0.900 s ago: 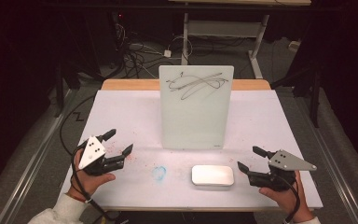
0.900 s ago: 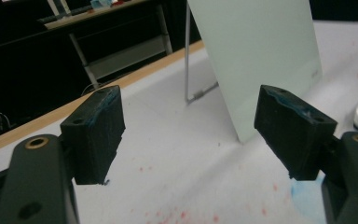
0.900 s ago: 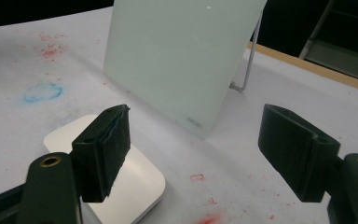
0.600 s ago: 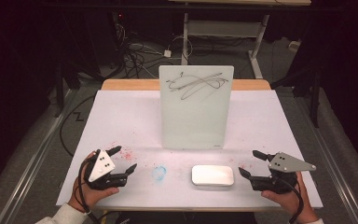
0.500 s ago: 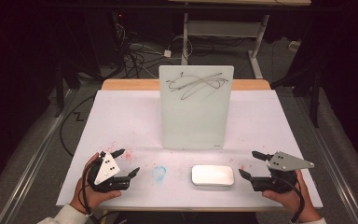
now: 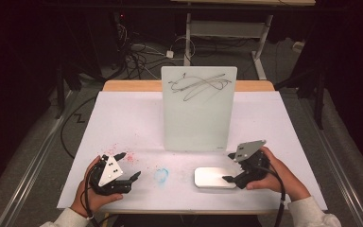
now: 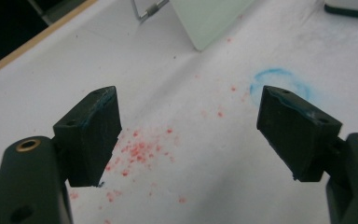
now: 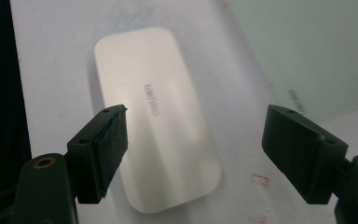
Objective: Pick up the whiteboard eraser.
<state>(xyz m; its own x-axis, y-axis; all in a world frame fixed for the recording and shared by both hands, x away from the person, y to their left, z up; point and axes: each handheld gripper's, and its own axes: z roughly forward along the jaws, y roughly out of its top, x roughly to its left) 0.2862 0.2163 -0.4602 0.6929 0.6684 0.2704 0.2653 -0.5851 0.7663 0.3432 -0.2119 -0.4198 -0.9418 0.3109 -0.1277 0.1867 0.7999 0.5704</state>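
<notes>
On your desk (image 6: 123,118) you have a scribbled whiteboard (image 6: 197,113) standing upright, red specks (image 7: 140,151) and a blue ring mark (image 6: 161,175).

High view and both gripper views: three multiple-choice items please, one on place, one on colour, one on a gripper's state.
1. Where does the white eraser lie?
A. On the table in front of the upright whiteboard, by the right gripper
B. On top of the whiteboard
C. Between the left gripper's jaws

2. What colour is the ring-shaped smudge on the table?
A. Green
B. Blue
C. Black

3. How do the right gripper's jaws stand?
A. Clamped on the whiteboard
B. Shut with nothing between them
C. Apart, not pressing on the eraser

Answers:
1. A, the high view shows it flat on the table below the board, right at the gripper's tips.
2. B, the left gripper view shows a blue ring beside red specks.
3. C, the right gripper view shows both pads spread wide, the eraser lying beyond them.
</notes>
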